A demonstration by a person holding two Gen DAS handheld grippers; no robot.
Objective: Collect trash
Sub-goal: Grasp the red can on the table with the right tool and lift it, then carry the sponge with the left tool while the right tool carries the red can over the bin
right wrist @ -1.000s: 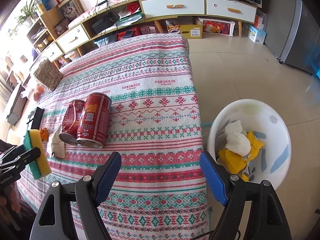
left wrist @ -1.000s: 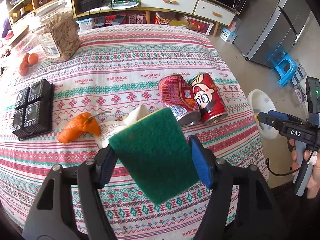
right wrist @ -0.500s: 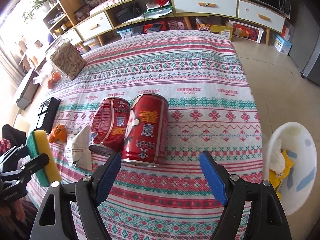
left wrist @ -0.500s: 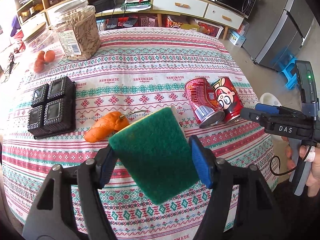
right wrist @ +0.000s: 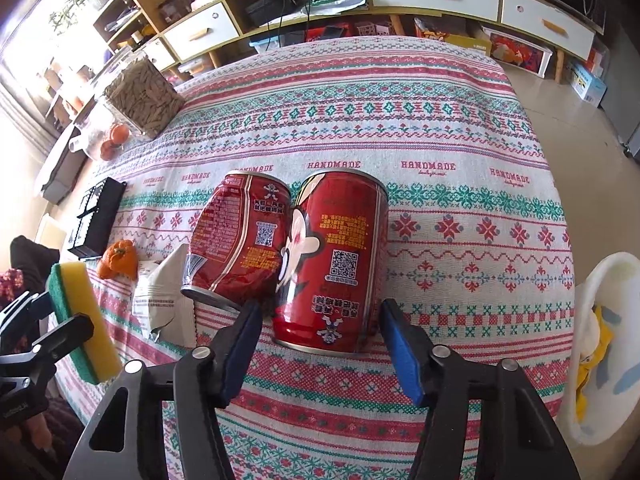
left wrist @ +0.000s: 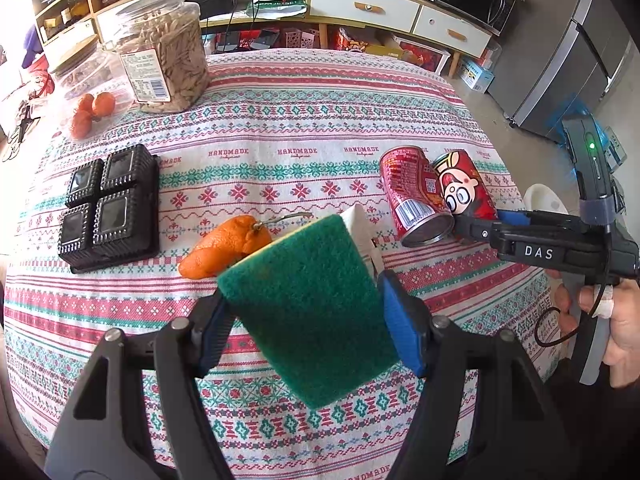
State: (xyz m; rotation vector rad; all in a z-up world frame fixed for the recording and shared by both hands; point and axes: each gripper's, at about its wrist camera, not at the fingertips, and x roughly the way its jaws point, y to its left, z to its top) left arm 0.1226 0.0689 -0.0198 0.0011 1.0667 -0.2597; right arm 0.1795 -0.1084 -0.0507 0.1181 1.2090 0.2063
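Observation:
Two red drink cans lie side by side on the patterned tablecloth: a dented one and a cartoon-faced one. My right gripper is open, its blue pads on either side of the cartoon can's near end. It also shows in the left wrist view. My left gripper is shut on a green and yellow sponge, held above the table's near edge. An orange peel and a crumpled white wrapper lie left of the cans.
A white bin holding yellow and white trash stands on the floor off the table's right edge. A black tray, a jar of seeds and tangerines sit at the left and back.
My right gripper has swung left from the bin and closed in on the cartoon can. My left gripper with the sponge has drawn back slightly from the table.

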